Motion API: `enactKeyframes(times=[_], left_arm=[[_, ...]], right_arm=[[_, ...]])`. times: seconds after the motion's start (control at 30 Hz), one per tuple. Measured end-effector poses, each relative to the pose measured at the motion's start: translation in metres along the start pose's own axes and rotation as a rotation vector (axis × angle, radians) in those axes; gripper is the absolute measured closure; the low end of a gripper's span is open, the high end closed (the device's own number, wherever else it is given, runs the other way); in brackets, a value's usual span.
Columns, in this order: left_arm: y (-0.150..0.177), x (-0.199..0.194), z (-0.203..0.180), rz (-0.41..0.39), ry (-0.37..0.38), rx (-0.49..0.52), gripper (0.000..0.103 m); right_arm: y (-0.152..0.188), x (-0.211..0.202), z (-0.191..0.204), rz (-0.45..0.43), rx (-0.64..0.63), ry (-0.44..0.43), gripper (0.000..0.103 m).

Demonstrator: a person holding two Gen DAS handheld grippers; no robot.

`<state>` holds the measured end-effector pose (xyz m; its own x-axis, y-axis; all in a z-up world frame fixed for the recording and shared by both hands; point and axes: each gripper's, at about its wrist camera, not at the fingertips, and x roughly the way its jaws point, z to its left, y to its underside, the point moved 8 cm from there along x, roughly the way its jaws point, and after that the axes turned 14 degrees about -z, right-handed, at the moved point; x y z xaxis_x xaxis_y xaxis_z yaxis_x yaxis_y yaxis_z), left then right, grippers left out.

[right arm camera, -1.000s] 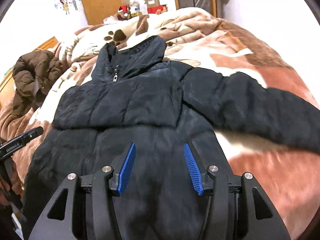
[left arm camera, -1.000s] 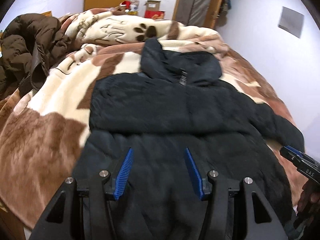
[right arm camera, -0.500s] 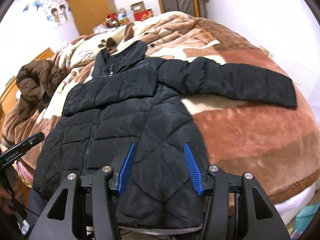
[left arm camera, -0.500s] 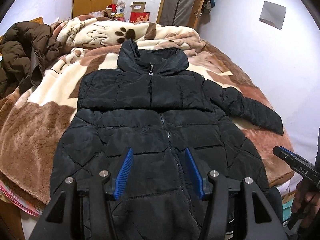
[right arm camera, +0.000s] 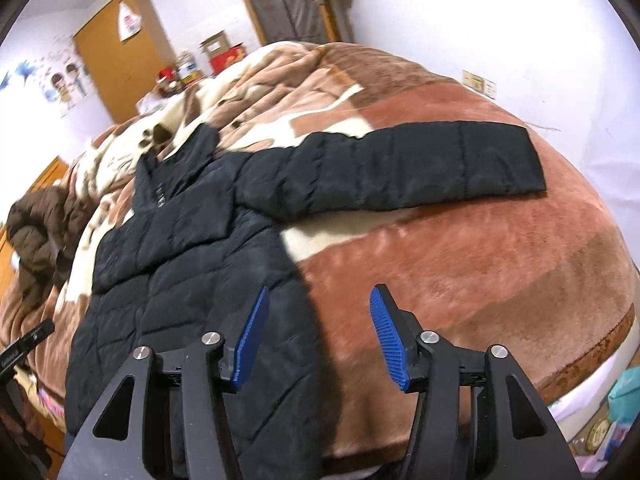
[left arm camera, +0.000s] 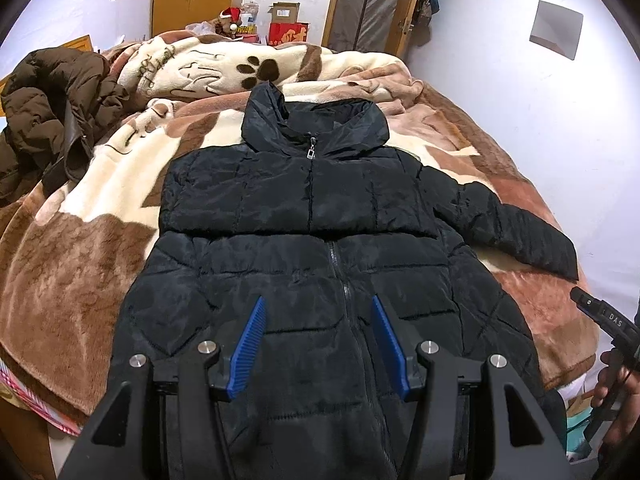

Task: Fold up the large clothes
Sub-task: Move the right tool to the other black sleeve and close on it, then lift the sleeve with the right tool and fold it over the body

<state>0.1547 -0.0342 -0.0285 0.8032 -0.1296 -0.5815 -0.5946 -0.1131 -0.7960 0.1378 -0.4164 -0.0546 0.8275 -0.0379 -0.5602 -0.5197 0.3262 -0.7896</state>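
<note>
While both grippers hung above the near edge of the bed (left arm camera: 60, 280), the black puffer jacket (left arm camera: 312, 248) lay front-up and zipped on the brown-and-cream blanket (right arm camera: 460, 272), its hem at the near edge and its hood (left arm camera: 316, 124) toward the far end. The left gripper (left arm camera: 320, 344) stood over the lower front of the jacket, its blue fingers (left arm camera: 250, 348) parted with nothing between them, clear of the fabric. The right gripper (right arm camera: 316, 340) was over the jacket's side edge and the bare blanket beside it; its fingers (right arm camera: 386, 340) were likewise released, the jaws having just been opening, with nothing gripped. In the right wrist view one sleeve (right arm camera: 400, 168) stretched straight out across the blanket toward the wall-side edge of the bed, lying flat, cuff squared off. In the left wrist view no sleeve showed on the opposite side of the body; I could not tell where it lay. A brown jacket (left arm camera: 48, 120) sat crumpled at the far left side of the bed, well apart from the black one. A hand (left arm camera: 616, 380) holding the right gripper's handle showed at the right margin of the left wrist view. The right wrist view was somewhat blurred.
</note>
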Motion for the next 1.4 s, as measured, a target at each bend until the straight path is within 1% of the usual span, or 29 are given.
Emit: enactKeyframes(times=[0.13,0.27,0.3,0.5,0.63,0.8,1.0,1.03,1.07,1.1,1.13,1.27,1.4], left_arm=[[-0.011,0.021,-0.005,-0.001,-0.003,0.011,0.042],[-0.021,0.043,-0.007,0.003,-0.011,0.019,0.042],[-0.022,0.048,-0.007,0.007,-0.016,0.017,0.042],[-0.019,0.078,-0.002,0.044,-0.036,0.003,0.042],[-0.013,0.092,0.001,0.067,-0.048,0.004,0.042],[-0.008,0.105,0.007,0.089,-0.064,-0.004,0.042],[-0.004,0.113,0.013,0.108,-0.075,-0.017,0.042],[-0.003,0.112,0.014,0.108,-0.076,-0.020,0.042],[-0.004,0.111,0.015,0.107,-0.077,-0.024,0.042],[-0.004,0.110,0.016,0.106,-0.078,-0.029,0.042],[-0.004,0.108,0.018,0.104,-0.079,-0.034,0.042],[-0.009,0.100,0.023,0.085,-0.077,-0.049,0.042],[-0.013,0.090,0.027,0.072,-0.072,-0.059,0.042]], right_arm=[[-0.010,0.024,-0.027,0.008,0.040,0.038,0.046],[-0.019,0.054,-0.058,0.018,0.092,0.076,0.046],[-0.020,0.065,-0.070,0.027,0.122,0.091,0.046],[-0.021,0.108,-0.118,0.046,0.254,0.141,0.045],[-0.026,0.125,-0.141,0.029,0.323,0.150,0.045],[-0.036,0.138,-0.158,-0.005,0.381,0.159,0.045],[-0.049,0.148,-0.166,-0.035,0.413,0.178,0.045],[-0.051,0.149,-0.166,-0.038,0.416,0.180,0.046],[-0.054,0.149,-0.166,-0.040,0.418,0.184,0.051],[-0.056,0.148,-0.167,-0.040,0.414,0.192,0.069],[-0.061,0.146,-0.165,-0.045,0.406,0.195,0.079],[-0.085,0.130,-0.143,-0.078,0.350,0.168,0.085],[-0.116,0.101,-0.101,-0.132,0.278,0.085,0.088]])
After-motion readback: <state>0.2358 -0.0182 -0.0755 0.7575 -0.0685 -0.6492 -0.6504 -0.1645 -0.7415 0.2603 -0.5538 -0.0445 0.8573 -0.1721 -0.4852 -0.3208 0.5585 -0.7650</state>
